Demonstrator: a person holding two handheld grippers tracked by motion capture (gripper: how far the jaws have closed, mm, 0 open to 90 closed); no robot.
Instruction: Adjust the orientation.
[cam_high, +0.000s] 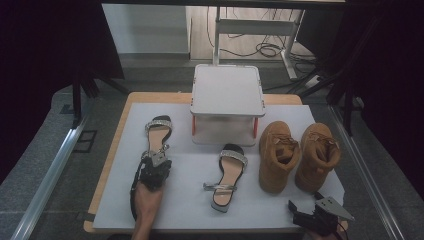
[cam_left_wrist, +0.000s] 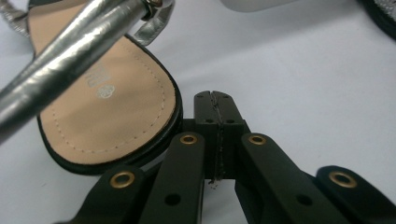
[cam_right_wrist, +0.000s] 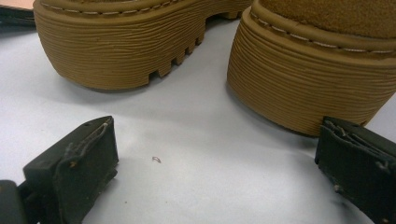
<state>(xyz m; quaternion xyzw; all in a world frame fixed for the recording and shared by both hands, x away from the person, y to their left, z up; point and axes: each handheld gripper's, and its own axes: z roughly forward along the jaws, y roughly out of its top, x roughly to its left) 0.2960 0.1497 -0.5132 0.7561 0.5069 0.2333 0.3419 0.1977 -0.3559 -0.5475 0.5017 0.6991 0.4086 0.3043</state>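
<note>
The left gripper, jaws pressed together on nothing, sits just beside the heel of the black flat sandal with silver straps, left of the white raised stand. Reopening this close could nudge the sandal askew. The right gripper, jaws wide apart, could bump the tan suede boots right of the stand.

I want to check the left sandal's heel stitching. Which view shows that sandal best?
The left gripper view: the left sandal shows its heel insole, stitching and silver strap close up, beside the shut left gripper. The high view shows the whole sandal, small. The right gripper view faces the boots.
</note>
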